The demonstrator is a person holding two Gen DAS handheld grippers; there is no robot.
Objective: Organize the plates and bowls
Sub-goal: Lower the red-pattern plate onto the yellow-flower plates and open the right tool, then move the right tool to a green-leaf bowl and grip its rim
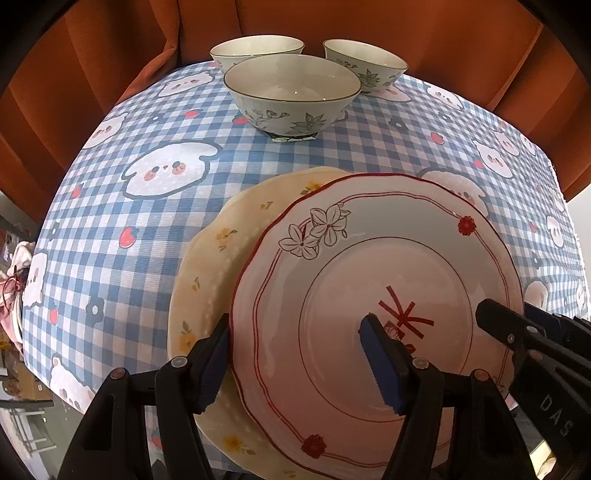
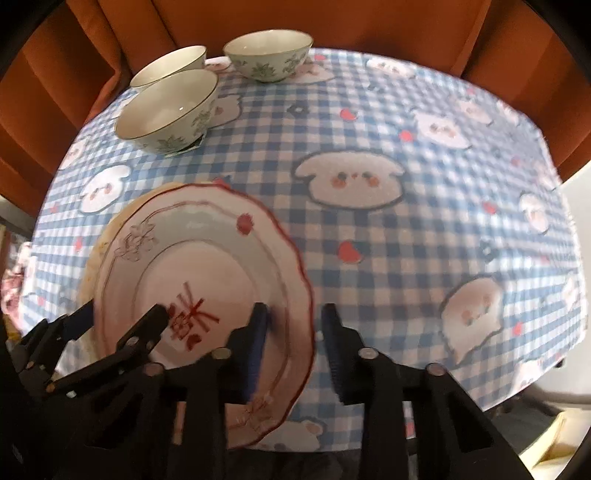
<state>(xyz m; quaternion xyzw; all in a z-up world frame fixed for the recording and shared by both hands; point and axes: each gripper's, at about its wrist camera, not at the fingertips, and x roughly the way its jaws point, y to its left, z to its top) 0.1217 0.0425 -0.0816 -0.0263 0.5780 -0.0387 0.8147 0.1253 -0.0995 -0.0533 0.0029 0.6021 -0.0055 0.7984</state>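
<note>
A pink plate (image 1: 369, 295) with a red wavy rim lies on top of a cream plate (image 1: 210, 266) with yellow flowers, slightly off to its right. My left gripper (image 1: 295, 363) is open across the pink plate's left rim: one finger over the cream plate, the other over the pink plate's well. My right gripper (image 2: 295, 332) straddles the pink plate's (image 2: 207, 266) right rim, one pad on the plate's inside, the other just outside with a thin gap. Three floral bowls (image 1: 291, 92) stand separately at the far end.
The table has a blue checked cloth (image 2: 369, 258) with bear faces; its right half is bare cloth. An orange curtain (image 1: 406, 26) hangs right behind the far edge. The table's left edge drops off to clutter (image 1: 14, 288) below.
</note>
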